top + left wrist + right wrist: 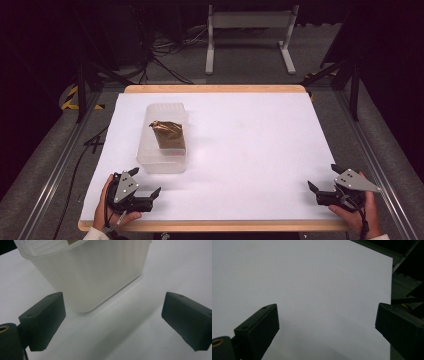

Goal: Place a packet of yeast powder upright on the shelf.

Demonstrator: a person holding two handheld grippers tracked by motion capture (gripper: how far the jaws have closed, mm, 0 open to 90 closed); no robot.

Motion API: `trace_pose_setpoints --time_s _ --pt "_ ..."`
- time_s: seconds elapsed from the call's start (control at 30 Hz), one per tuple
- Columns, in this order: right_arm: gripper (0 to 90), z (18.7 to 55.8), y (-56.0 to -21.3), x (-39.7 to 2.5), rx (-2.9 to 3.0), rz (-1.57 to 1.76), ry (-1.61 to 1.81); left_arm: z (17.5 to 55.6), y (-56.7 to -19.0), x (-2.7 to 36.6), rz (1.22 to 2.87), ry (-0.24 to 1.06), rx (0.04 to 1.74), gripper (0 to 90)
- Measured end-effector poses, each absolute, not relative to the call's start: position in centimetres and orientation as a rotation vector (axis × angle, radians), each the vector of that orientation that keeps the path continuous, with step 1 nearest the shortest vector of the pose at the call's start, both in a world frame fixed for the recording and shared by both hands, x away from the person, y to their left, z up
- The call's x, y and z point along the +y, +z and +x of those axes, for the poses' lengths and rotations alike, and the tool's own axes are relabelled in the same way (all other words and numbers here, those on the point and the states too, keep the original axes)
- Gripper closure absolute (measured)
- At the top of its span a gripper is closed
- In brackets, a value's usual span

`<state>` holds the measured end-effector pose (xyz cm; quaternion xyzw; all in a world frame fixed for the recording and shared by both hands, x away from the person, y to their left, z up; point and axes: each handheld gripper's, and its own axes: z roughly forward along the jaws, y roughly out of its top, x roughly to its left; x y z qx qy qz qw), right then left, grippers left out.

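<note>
One translucent white plastic tub (162, 150) stands toward the left edge of the white table surface (250, 145), holding one crumpled brown packet (169, 134). Two grippers rest at the near corners: the left gripper (148, 186) just beside the tub, the right gripper (323, 178) well apart, both with jaws wide and empty.

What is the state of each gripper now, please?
Left gripper: open, holding nothing, close to the plastic container.
Right gripper: open, holding nothing, over the white table.

L gripper (148, 185) & R gripper (322, 179) fingers apart
</note>
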<state>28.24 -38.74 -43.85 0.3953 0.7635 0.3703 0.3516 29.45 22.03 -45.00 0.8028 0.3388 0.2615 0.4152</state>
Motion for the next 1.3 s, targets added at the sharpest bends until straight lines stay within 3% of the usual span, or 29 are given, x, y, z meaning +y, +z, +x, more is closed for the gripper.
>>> trace_pose_setpoints --time_s 0.57,1.3 --pt "5.4 27.3 -43.6 -40.5 1.888 1.088 1.027 30.6 -44.9 22.1 1.993 0.67 0.854 5.2" --pt "5.5 27.9 -43.7 -39.6 1.92 1.044 0.987 30.1 -45.1 22.4 2.013 0.69 0.889 5.3"
